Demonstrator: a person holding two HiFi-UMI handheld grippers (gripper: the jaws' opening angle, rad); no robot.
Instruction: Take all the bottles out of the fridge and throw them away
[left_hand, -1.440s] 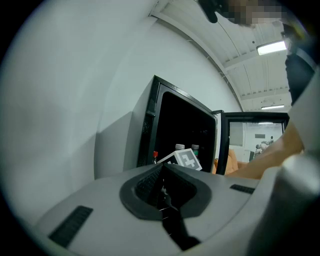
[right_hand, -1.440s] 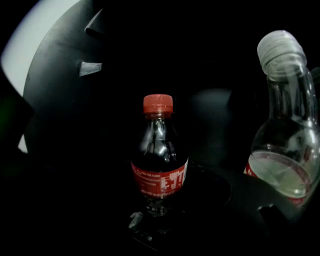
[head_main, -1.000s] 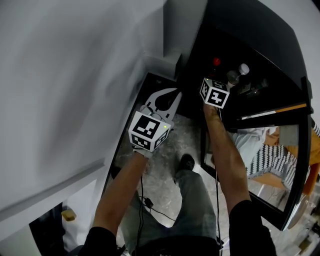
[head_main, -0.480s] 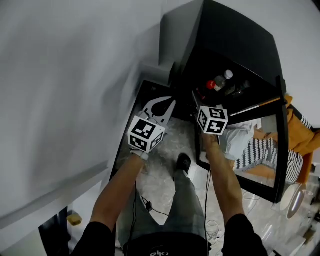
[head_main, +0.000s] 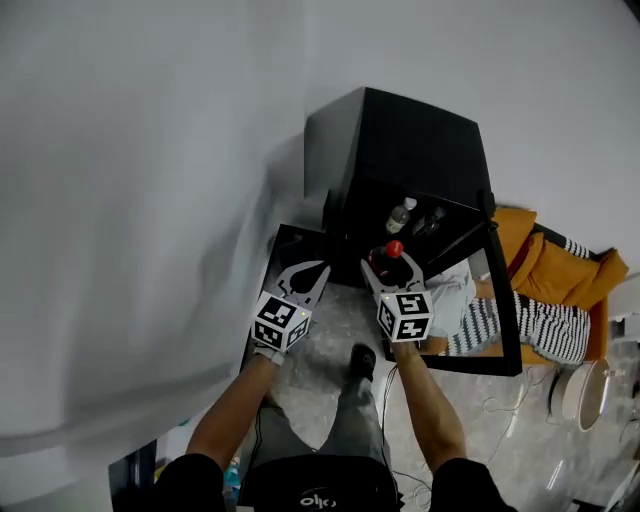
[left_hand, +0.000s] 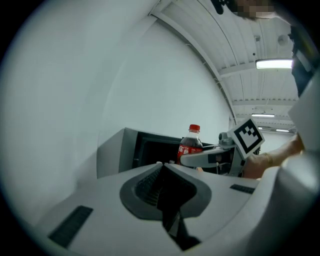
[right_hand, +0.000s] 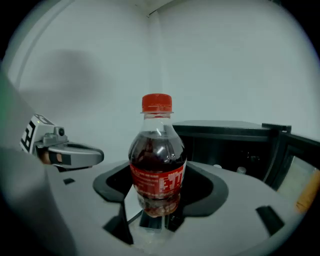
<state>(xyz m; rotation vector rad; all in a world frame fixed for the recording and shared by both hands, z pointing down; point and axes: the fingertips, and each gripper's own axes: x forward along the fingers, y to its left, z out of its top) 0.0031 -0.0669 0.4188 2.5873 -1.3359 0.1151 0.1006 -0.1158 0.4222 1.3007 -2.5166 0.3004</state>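
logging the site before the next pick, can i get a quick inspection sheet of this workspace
surface: grey marbled floor; no table in view
job's things: cola bottle with red cap, held outside the black fridge; fridge door open; white-capped bottle and at least one darker one inside
clutter: orange fabric and striped fabric beyond the door; white round object, can't tell what
grippers: right gripper shut on the cola bottle; left gripper jaws together, empty
cables: thin cables on the floor by the door
surroundings: white wall beside the fridge
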